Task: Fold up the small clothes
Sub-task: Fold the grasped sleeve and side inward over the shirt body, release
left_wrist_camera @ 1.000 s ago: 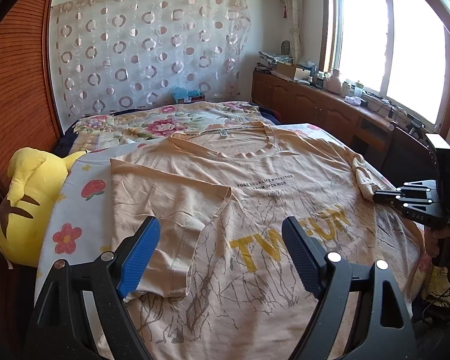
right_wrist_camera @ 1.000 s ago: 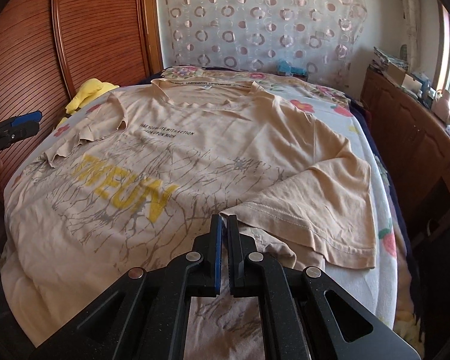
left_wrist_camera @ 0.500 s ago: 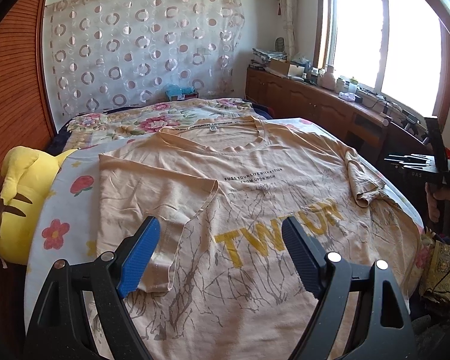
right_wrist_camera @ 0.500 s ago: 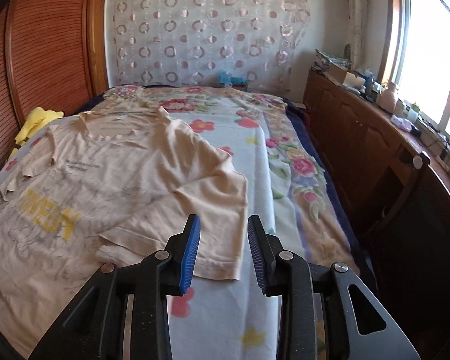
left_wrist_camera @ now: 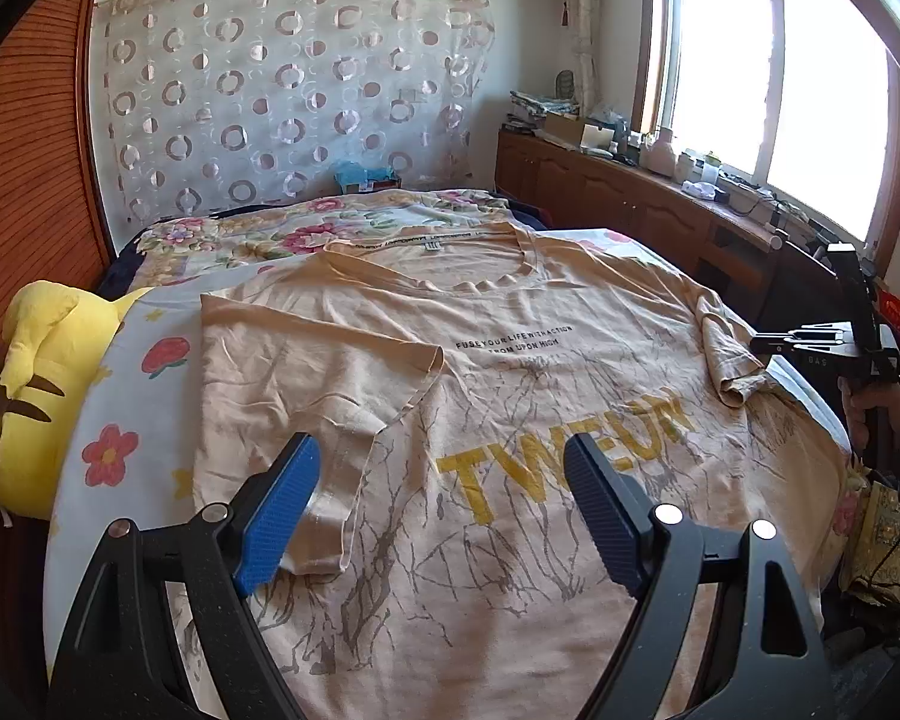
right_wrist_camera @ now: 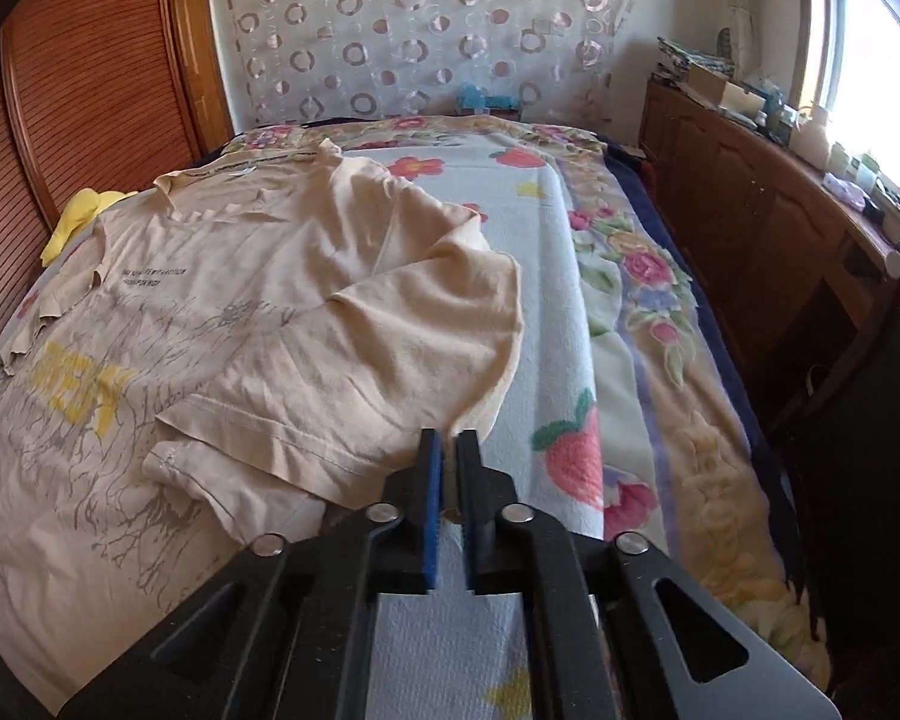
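Observation:
A peach T-shirt with yellow letters lies face up on the bed. Its left sleeve is folded in over the chest. My left gripper is open and empty, low over the shirt's left side. My right gripper is shut on the edge of the right sleeve near the shirt's right side. It also shows in the left wrist view at the bed's right edge, beside the bunched sleeve.
A flowered blanket covers the bed. A yellow plush toy lies at the left edge by the wooden wall. A wooden cabinet with clutter runs along the right under the window.
My right gripper opened half a second ago, then shut on the right sleeve's edge. The sleeve now lies bunched and partly folded over the shirt. My left gripper stayed open and shifted slightly.

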A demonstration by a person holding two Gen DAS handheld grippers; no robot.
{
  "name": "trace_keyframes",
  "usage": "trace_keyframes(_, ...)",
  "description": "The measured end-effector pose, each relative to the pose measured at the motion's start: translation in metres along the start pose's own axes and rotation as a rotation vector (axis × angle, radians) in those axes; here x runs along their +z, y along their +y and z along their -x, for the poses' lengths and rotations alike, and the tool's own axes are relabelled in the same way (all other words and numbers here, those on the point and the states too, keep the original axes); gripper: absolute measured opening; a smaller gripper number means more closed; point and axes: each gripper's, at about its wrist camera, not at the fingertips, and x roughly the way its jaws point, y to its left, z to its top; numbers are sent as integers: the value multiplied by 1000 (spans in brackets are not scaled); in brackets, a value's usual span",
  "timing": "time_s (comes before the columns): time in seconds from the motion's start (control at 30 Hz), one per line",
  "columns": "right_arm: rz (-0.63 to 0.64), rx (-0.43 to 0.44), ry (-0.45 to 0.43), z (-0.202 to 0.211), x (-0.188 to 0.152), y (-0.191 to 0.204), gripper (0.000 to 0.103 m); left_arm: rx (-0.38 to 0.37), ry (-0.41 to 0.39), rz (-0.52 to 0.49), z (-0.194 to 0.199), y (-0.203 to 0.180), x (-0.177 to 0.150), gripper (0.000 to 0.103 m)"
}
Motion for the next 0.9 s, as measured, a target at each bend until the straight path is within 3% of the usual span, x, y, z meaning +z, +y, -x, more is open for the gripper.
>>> trace_keyframes(0.13, 61, 35, -52, 8, 23, 15, 4, 4, -3, 12, 1, 5, -1, 84)
trace_keyframes(0.33, 194, 109, -142, 14, 65, 69, 4, 10, -5, 26, 3, 11, -4, 84)
trace_keyframes(0.53, 284, 168, -149, -1, 98, 117, 4, 13, -1, 40, 4, 17, -7, 84)
trace_keyframes(0.67, 295, 186, -155, -14, 110, 123, 4, 13, 5, 47, 3, 20, -9, 84)
trace_keyframes(0.73, 285, 178, -152, -22, 109, 116, 18, 12, 6, 51, 3, 22, -10, 84)
trace_keyframes(0.9, 273, 121, -122, -24, 93, 117, 23, 12, 6, 55, 3, 24, -11, 84)
